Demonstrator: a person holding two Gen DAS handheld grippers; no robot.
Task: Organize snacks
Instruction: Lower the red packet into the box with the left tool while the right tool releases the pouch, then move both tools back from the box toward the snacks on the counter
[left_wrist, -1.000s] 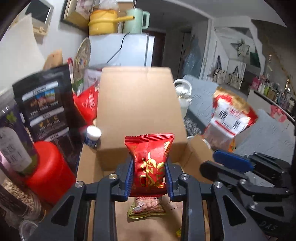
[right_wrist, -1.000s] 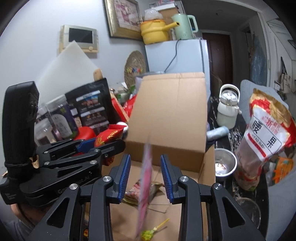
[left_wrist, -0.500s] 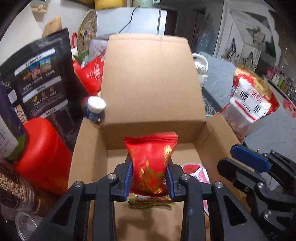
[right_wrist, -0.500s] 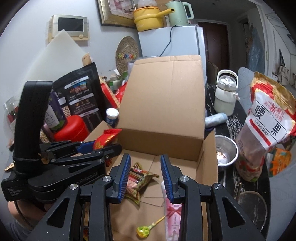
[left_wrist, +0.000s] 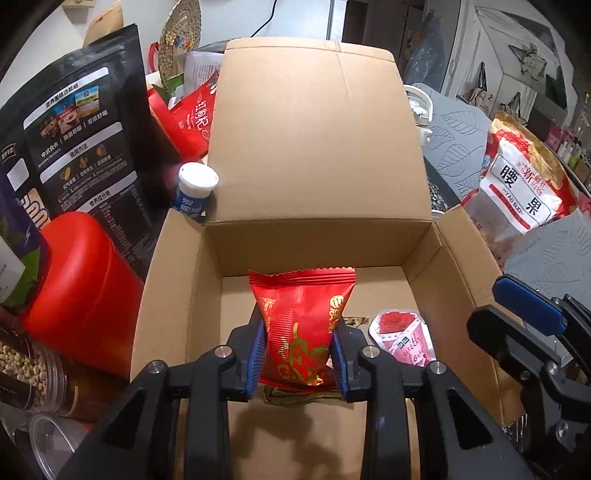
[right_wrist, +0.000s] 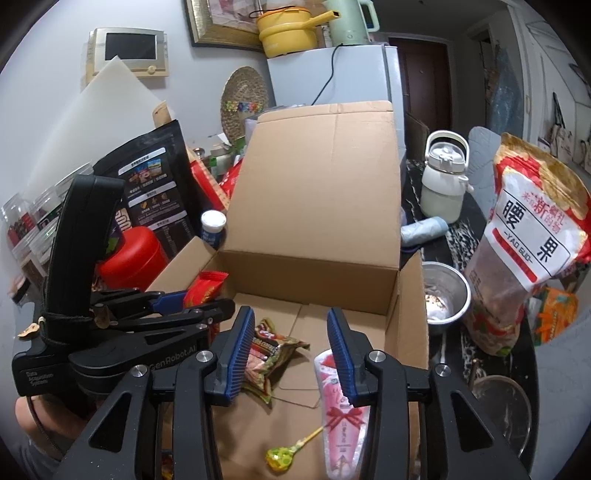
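Observation:
An open cardboard box (left_wrist: 317, 236) (right_wrist: 317, 266) stands in front of me with its back flap up. My left gripper (left_wrist: 298, 347) (right_wrist: 199, 301) is shut on a red snack packet (left_wrist: 301, 314) (right_wrist: 205, 286) and holds it upright over the box's near left part. My right gripper (right_wrist: 290, 321) (left_wrist: 506, 314) hangs over the box's right side; its jaws are opening with nothing between them. On the box floor lie a pink rose-print packet (right_wrist: 341, 406) (left_wrist: 404, 338), a green and brown snack packet (right_wrist: 269, 350) and a yellow lollipop (right_wrist: 280, 456).
Left of the box stand a red canister (left_wrist: 81, 280), a black pouch (left_wrist: 81, 140), a small white-capped bottle (left_wrist: 195, 188) and jars. To the right are a large cashew bag (right_wrist: 532, 236), a steel bowl (right_wrist: 445, 295) and a white jug (right_wrist: 443, 177).
The pink packet left the right gripper and now lies on the box floor; the right jaws have widened. My left gripper tilted down and sank toward the box with the red packet.

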